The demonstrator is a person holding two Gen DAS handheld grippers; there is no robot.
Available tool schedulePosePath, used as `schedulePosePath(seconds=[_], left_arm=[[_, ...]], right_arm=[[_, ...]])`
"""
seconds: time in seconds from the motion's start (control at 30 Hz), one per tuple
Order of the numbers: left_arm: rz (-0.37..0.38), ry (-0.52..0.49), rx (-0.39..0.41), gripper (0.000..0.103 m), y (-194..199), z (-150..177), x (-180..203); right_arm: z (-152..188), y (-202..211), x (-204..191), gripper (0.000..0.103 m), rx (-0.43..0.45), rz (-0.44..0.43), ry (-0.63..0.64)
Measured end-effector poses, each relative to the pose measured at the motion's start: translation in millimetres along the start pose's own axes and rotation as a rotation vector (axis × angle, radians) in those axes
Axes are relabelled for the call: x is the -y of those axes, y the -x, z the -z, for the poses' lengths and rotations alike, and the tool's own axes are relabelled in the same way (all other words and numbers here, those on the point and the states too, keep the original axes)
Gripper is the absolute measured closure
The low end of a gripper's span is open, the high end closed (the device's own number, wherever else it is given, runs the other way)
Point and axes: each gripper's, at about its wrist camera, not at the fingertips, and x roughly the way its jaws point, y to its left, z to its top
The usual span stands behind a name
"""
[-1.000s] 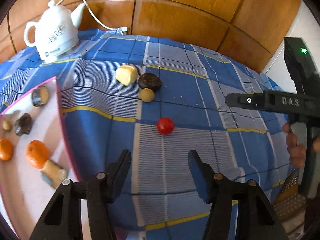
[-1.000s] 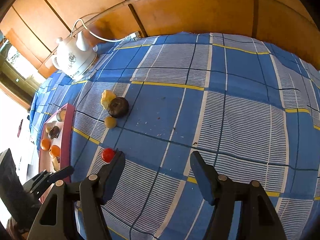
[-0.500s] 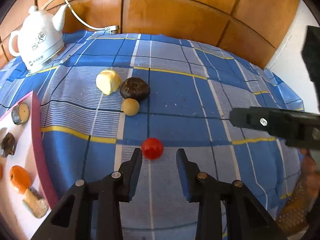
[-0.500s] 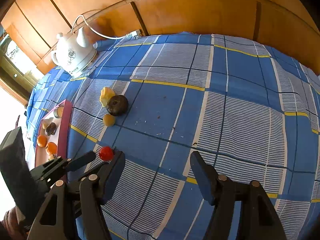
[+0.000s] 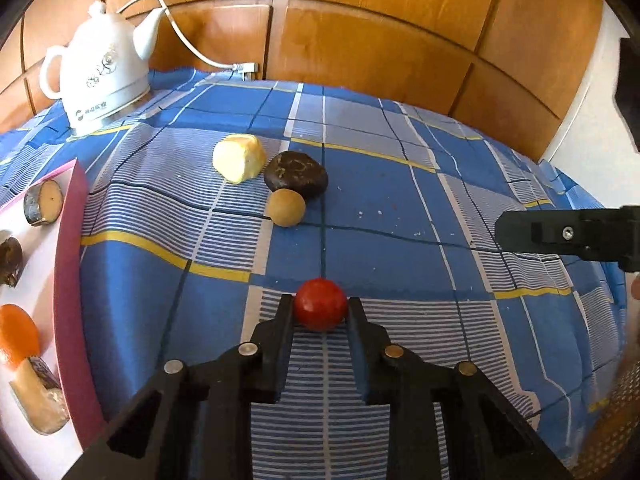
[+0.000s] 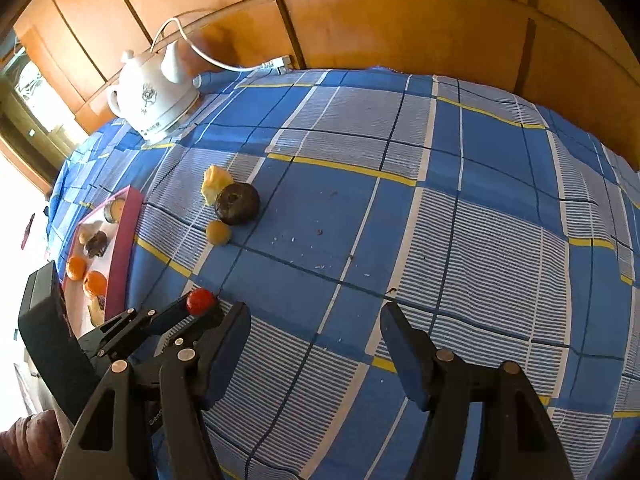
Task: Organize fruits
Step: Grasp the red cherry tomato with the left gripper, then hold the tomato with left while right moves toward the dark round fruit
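Red fruit (image 5: 320, 309) — small, round, glossy, likely a cherry tomato or similar — sits on the blue checked cloth (image 5: 384, 204), pinched between the fingertips of the left gripper (image 5: 320, 314), whose jaws have closed onto its left and right sides. It looks light and smooth-skinned, so I judge it could squirt out forward if squeezed off-centre; holding across its widest part, as here, seems the safest grip, and gentle pressure should do. From the fruit, the pink-rimmed tray (image 5: 70, 264) with oranges and cut pieces lies at about 9 o'clock. A tan ball (image 5: 286, 207), a dark brown fruit (image 5: 296, 175) and a yellow piece (image 5: 239, 157) cluster toward 11 to 12 o'clock, the white kettle (image 5: 105, 81) beyond. Right gripper (image 6: 316, 344) hangs open over bare cloth — the red fruit lies at its 10 o'clock.
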Motion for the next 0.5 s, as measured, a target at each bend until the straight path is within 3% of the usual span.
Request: schedulePosePath(seconds=[0.3, 0.5], left_arm=[[-0.016, -0.021, 0.03, 0.076, 0.7, 4.5, 3.4], [0.032, 0.026, 0.022, 0.074, 0.7, 2.2, -4.2]], right_arm=[[1.9, -11.3, 7.1, 0.035, -0.033, 0.012, -0.023], [1.5, -18.5, 11.6, 0.035, -0.061, 0.012, -0.048]])
